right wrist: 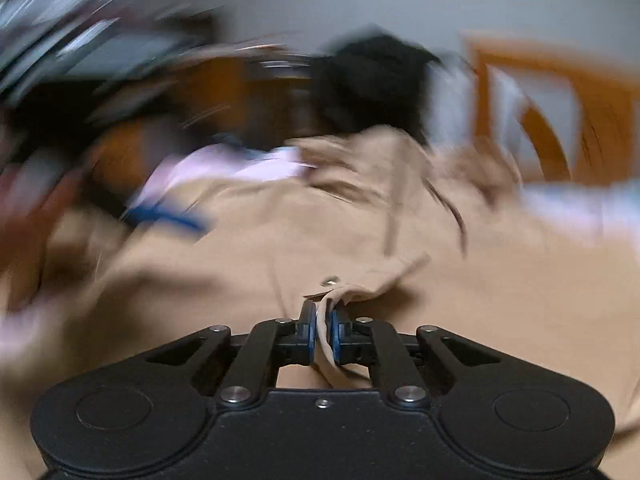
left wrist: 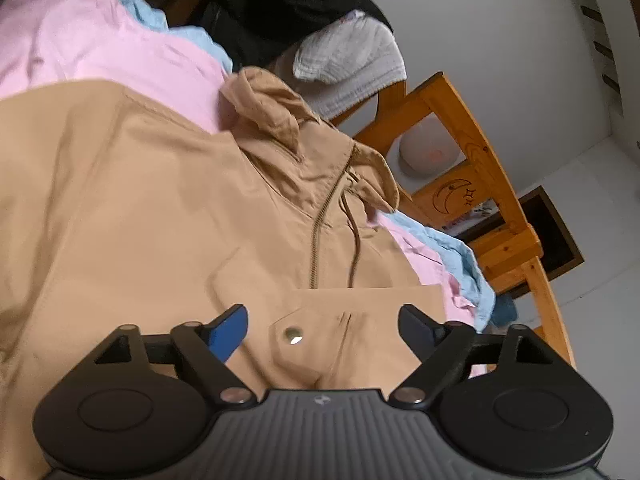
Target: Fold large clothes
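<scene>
A tan hooded jacket (left wrist: 160, 200) with a zipper and drawstring lies spread flat, hood toward the top right. My left gripper (left wrist: 322, 320) is open just above its folded sleeve cuff with a metal snap (left wrist: 293, 336), holding nothing. In the right wrist view, which is badly motion-blurred, my right gripper (right wrist: 323, 320) is shut on a pinched fold of the tan jacket (right wrist: 360, 248) near a metal snap (right wrist: 330, 280).
Pink cloth (left wrist: 100, 48) and light blue cloth (left wrist: 460, 256) lie under the jacket. A black garment (left wrist: 280, 4) and a white cloth (left wrist: 352, 56) are piled behind. A wooden chair frame (left wrist: 480, 184) stands at the right, by a white wall.
</scene>
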